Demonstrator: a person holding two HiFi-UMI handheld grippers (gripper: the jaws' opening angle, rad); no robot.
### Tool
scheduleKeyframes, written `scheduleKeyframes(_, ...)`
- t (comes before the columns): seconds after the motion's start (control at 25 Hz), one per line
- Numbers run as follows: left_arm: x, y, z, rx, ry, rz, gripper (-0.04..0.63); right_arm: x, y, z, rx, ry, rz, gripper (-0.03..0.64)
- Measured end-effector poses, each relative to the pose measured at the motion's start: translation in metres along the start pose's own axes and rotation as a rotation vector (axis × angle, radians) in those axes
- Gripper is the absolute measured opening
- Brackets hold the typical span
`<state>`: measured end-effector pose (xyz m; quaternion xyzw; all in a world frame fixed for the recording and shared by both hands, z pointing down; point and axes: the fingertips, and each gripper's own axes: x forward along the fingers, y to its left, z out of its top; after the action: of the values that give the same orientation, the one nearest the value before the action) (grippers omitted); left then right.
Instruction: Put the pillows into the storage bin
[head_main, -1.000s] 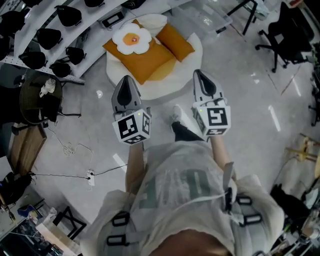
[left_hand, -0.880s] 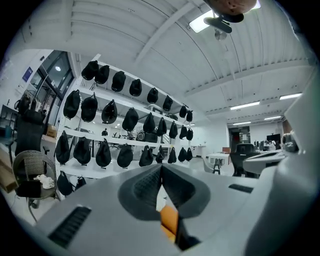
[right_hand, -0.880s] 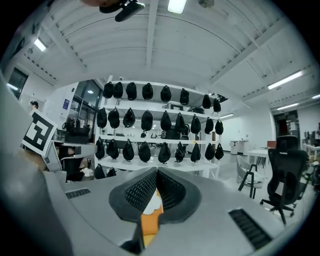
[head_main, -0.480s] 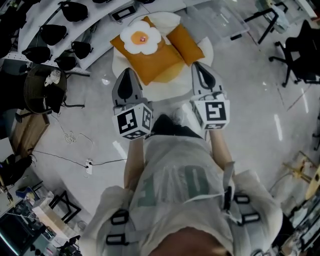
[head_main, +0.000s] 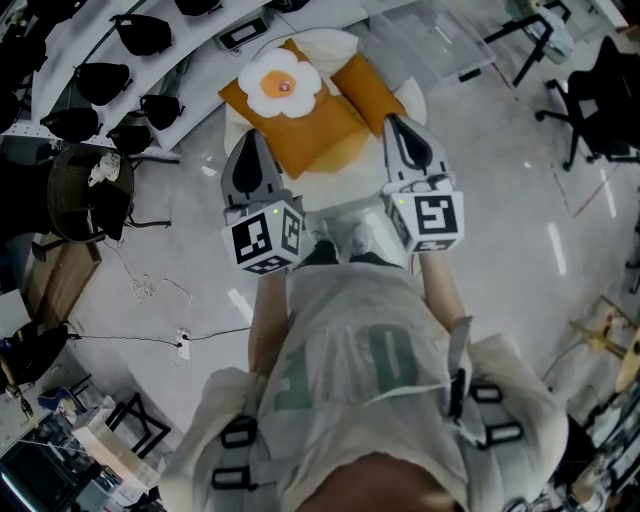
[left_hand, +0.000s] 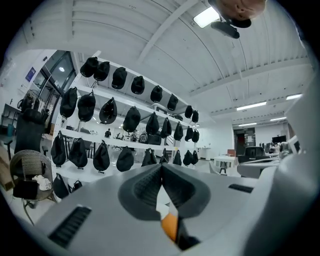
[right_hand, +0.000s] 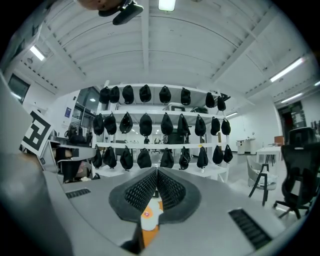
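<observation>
Pillows: a large orange pillow (head_main: 305, 125) lies on a round white pad (head_main: 412, 100) on the floor (head_main: 500, 220). An egg-shaped pillow (head_main: 284, 84), white with a yellow centre, rests on its far corner. A second orange pillow (head_main: 368, 88) lies touching its right side.

Left gripper (head_main: 252, 142): jaws pressed together, nothing between them, held level, its tip over the near edge of the pad. Its marker cube (head_main: 268, 237) bears black-and-white square codes.

Right gripper (head_main: 397, 125): jaws likewise together and empty, its tip over the pad just beside the second orange pillow. Its cube (head_main: 430, 218) shows a similar code.

Neither gripper touches a pillow.

Print: large pale characters on the person's shirt (head_main: 360, 360), not legible as a whole.

Surroundings: white racks (left_hand: 95, 132) hung with black caps (left_hand: 131, 119) beyond the pad.
</observation>
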<state>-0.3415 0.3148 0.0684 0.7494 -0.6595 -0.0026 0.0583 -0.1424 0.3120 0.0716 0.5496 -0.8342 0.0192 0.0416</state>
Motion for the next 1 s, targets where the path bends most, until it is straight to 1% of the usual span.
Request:
scheduleKeyframes(0.16, 0.006, 0.014, 0.006, -0.004, -0.011, 0.006, 0.008, 0.008, -0.001, -0.003, -0.019, 0.039, -0.022, 0.009)
scheduleKeyframes(0.32, 0.012, 0.039, 0.006, -0.021, -0.011, 0.017, 0.008, 0.031, 0.019, 0.008, -0.011, -0.011, -0.003, 0.009)
scheduleKeyframes(0.48, 0.022, 0.063, 0.005, -0.046, -0.01, 0.012, 0.008, 0.049, 0.032, -0.005, -0.008, 0.058, -0.014, 0.009)
scheduleKeyframes(0.64, 0.041, 0.085, 0.007, -0.072, -0.024, 0.014, 0.008, 0.078, 0.048, 0.006, -0.016, 0.005, 0.015, 0.009)
scheduleKeyframes(0.76, 0.049, 0.094, 0.002, -0.08, -0.016, 0.041, 0.008, 0.093, 0.044, 0.004, -0.029, 0.004, 0.014, 0.009)
scheduleKeyframes(0.88, 0.054, 0.095, 0.001, -0.037, -0.024, 0.085, 0.009, 0.107, 0.036, 0.003, -0.034, 0.001, 0.054, 0.009)
scheduleKeyframes(0.96, 0.061, 0.099, 0.001, -0.018, -0.03, 0.127, 0.008, 0.119, 0.028, 0.0, -0.039, 0.022, 0.08, 0.009)
scheduleKeyframes(1.0, 0.064, 0.101, 0.0, -0.02, -0.027, 0.149, 0.008, 0.124, 0.025, -0.002, -0.044, 0.042, 0.09, 0.009)
